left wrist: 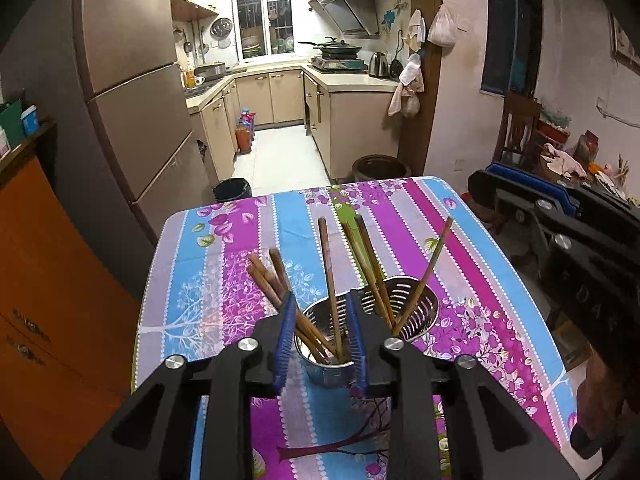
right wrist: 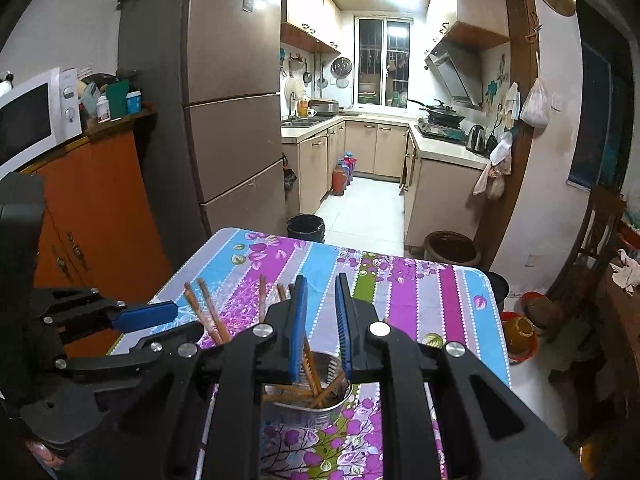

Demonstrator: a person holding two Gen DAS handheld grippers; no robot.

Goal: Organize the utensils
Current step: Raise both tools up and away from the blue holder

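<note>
Judging by the holder (left wrist: 370,320), you had most chopsticks (left wrist: 332,276) in; 2 leaned out at 10 o'clock, left gripper (left wrist: 320,312) parted around them, right gripper (right wrist: 322,320) narrow, empty.

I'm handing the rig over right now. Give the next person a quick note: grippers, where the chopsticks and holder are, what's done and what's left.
Left gripper: jaws apart, nothing pinched, right over the holder with chopsticks showing between its fingers.
Right gripper: jaws narrow but apart, empty, above the holder.
Metal holder stands on the tablecloth, near the front edge. The chopsticks in view all stand in it, leaning in different directions.
Done: chopsticks seen here are in the holder.
Left: none seen loose on the table; maybe straighten the bunch, then back both grippers away.
</note>
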